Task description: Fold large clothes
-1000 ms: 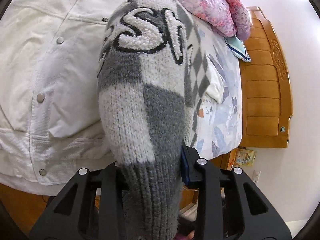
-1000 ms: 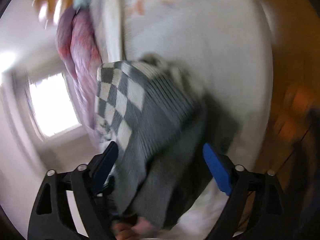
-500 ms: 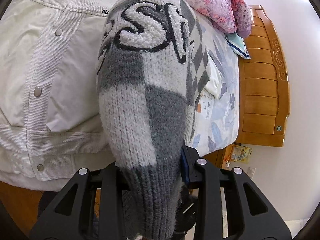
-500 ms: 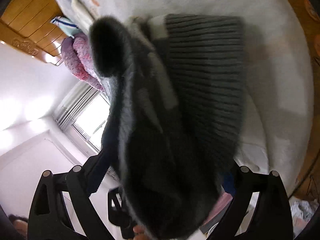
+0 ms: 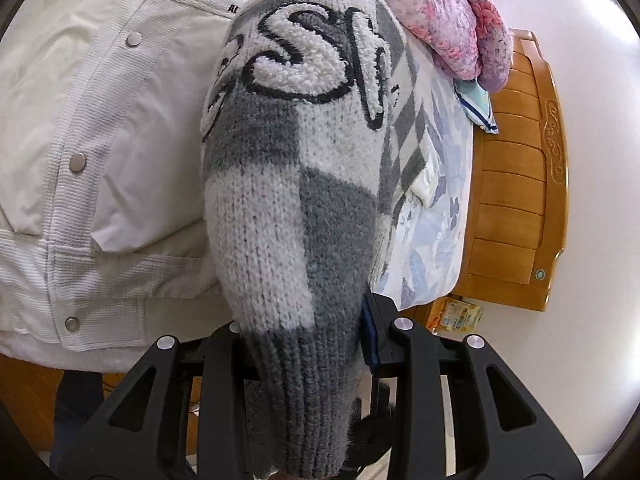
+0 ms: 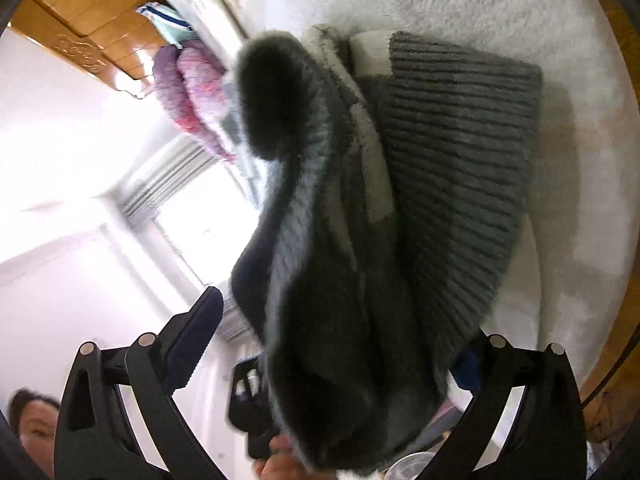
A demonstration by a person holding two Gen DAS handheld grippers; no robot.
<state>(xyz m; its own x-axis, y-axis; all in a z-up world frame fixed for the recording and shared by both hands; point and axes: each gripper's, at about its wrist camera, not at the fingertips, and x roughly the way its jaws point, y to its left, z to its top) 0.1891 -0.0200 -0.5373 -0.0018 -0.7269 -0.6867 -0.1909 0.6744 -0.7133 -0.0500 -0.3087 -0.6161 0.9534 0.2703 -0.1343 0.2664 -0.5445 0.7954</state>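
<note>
left gripper is clamped on the ribbed grey hem of the checked grey-and-white knit sweater, which bulges up over the jaws and hangs above the white snap-button jacket spread on the bed. right gripper has its jaws spread wide and still opening; the sweater's dark folds droop between them, and whether the pads touch the knit cannot be told. a pink quilted garment lies beside the wooden headboard.
</note>
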